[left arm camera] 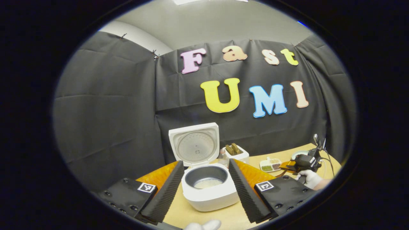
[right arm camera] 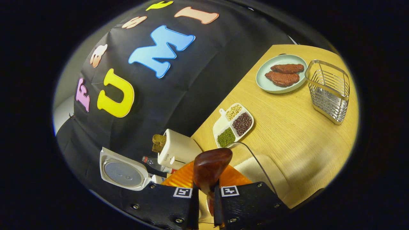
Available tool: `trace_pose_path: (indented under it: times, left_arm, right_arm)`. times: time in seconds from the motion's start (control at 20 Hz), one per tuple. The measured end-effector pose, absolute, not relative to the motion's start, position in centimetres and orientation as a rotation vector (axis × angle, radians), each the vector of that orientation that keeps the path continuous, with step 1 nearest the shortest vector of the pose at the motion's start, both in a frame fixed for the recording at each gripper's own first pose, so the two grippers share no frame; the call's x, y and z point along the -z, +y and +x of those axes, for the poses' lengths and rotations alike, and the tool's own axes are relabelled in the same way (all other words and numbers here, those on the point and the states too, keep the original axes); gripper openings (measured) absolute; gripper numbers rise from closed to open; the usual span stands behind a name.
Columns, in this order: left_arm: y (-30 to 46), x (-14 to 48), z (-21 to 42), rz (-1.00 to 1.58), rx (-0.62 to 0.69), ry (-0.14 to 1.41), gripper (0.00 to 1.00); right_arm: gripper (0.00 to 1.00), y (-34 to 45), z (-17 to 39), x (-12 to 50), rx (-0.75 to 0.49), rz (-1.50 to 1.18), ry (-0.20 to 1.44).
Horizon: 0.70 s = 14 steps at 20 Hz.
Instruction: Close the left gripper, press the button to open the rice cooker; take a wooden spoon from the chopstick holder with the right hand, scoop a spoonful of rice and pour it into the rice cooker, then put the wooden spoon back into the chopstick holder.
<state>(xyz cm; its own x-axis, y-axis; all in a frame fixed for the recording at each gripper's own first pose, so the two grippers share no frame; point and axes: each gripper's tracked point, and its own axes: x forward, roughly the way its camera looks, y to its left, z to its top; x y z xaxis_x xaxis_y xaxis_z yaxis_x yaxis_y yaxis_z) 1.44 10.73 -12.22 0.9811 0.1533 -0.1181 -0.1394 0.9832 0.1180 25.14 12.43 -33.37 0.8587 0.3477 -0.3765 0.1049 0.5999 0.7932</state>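
The white rice cooker (left arm camera: 211,198) stands with its lid (left arm camera: 195,145) upright, and a little rice (left arm camera: 207,183) lies in its dark inner pot. My left gripper (left arm camera: 206,163) is open, its fingers spread on either side of the cooker without touching it. My right gripper (right arm camera: 206,191) is shut on the handle of a dark wooden spoon (right arm camera: 211,167), whose bowl is over a clear glass bowl (right arm camera: 255,159) of white rice. The wire chopstick holder (right arm camera: 329,89) stands farther off on the table. The right gripper (left arm camera: 303,163) also shows far right, held by a gloved hand (left arm camera: 308,177).
A divided dish of beans (right arm camera: 235,124) and a plate with two meat pieces (right arm camera: 281,75) lie on the wooden table (right arm camera: 287,134). A white toaster with bread (right arm camera: 175,148) and a small bottle (right arm camera: 153,163) stand by the cooker's lid (right arm camera: 123,172).
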Motion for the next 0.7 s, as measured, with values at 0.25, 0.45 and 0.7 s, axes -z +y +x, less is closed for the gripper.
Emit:
trace_pose_path:
  times: [0.25, 0.45, 0.7]
  left_arm:
    - [10.9, 12.2, 1.5, 0.108, -0.146, 0.129, 0.98]
    - [11.0, 11.9, 1.3, 0.119, -0.131, 0.123, 0.98]
    - [11.4, 11.7, 1.0, 0.12, -0.122, 0.122, 1.0]
  right_arm:
    - [0.18, 11.6, 25.2, 32.2, -0.141, 0.939, 0.513]
    - [0.18, 11.2, 25.1, 30.5, -0.14, 0.975, 0.492]
    - [0.18, 10.5, 25.6, 27.5, -0.119, 1.046, 0.446]
